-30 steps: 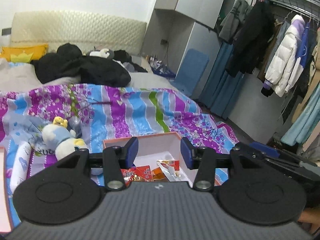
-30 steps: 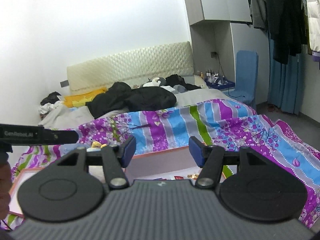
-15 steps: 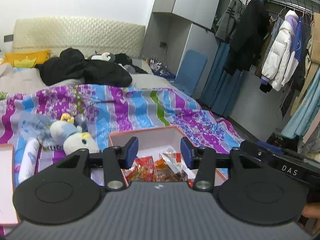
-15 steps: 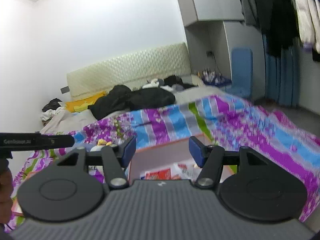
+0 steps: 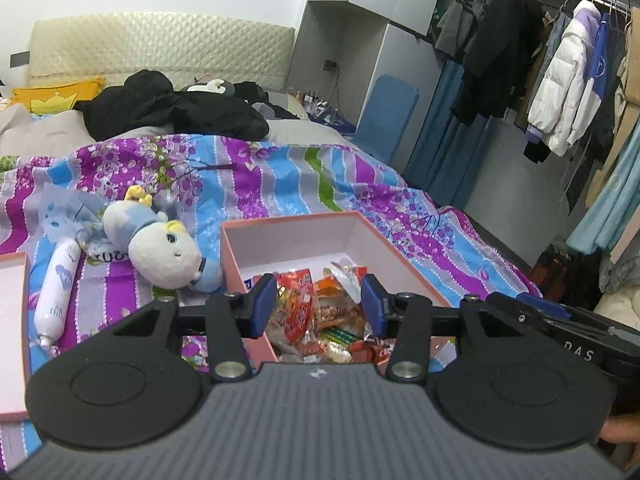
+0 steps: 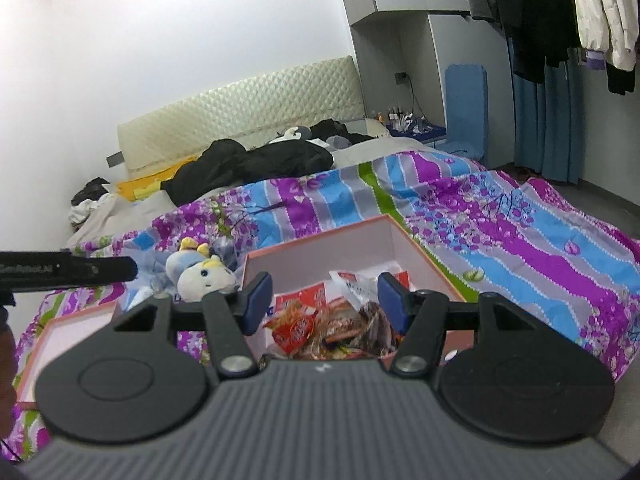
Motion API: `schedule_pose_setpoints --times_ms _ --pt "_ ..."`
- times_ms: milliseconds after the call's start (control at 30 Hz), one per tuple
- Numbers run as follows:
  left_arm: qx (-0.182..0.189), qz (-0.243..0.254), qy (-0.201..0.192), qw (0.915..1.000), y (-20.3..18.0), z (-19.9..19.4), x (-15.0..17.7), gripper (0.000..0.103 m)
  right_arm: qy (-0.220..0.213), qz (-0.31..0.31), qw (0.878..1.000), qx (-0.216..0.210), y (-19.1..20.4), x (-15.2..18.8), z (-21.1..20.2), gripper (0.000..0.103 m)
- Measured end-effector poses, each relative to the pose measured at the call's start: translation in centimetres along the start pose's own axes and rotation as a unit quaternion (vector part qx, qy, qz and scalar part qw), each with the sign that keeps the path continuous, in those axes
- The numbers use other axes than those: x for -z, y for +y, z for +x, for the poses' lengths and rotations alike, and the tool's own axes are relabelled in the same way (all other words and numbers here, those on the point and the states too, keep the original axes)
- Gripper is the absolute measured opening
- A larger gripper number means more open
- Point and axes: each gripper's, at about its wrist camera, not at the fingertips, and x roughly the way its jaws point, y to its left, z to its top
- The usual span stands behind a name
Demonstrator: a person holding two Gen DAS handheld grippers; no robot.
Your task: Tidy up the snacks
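A pink open box [image 5: 288,236] [image 6: 320,254] lies on the striped bedspread, and its near half holds a heap of snack packets [image 5: 320,316] [image 6: 328,326], mostly red and orange. My left gripper [image 5: 319,304] is open and empty, above the box's near end. My right gripper [image 6: 326,300] is open and empty, also above the snacks. The left gripper's body shows at the left edge of the right wrist view [image 6: 68,270]. The right gripper's body shows at the right of the left wrist view [image 5: 568,328].
A pale blue plush toy [image 5: 160,248] [image 6: 202,274] and a white bottle [image 5: 58,284] lie left of the box. The pink box lid [image 5: 12,332] [image 6: 68,332] lies further left. Black clothes [image 5: 172,108] are piled near the headboard. Hanging coats [image 5: 560,80] fill the right.
Both grippers have moved forward and tilted down over the box, so more of the snack heap shows between the fingers. Both stayed open.
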Motion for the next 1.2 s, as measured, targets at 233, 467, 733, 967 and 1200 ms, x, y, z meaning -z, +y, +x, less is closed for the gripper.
schedule_pose_setpoints --times_ms 233,467,733,967,1200 --pt "-0.006 0.005 0.013 0.9999 -0.2 0.0 2.3 0.052 0.014 0.0 1.0 -0.001 0.2 2.0 -0.2 0.061" --pt "-0.019 0.007 0.028 0.9994 0.1 0.2 4.3 0.052 0.028 -0.003 1.0 0.008 0.1 3.6 -0.3 0.061" --pt "-0.019 0.005 0.04 0.999 0.3 0.5 5.4 0.052 0.03 -0.001 1.0 0.008 0.1 3.8 -0.3 0.061" --pt "-0.018 0.006 0.044 0.9989 0.1 0.5 5.7 0.052 0.03 0.003 1.0 0.008 -0.2 3.8 -0.2 0.061" --pt "-0.018 0.005 0.045 0.9988 0.1 0.6 5.7 0.052 0.03 0.001 1.0 0.007 -0.1 3.9 -0.2 0.061"
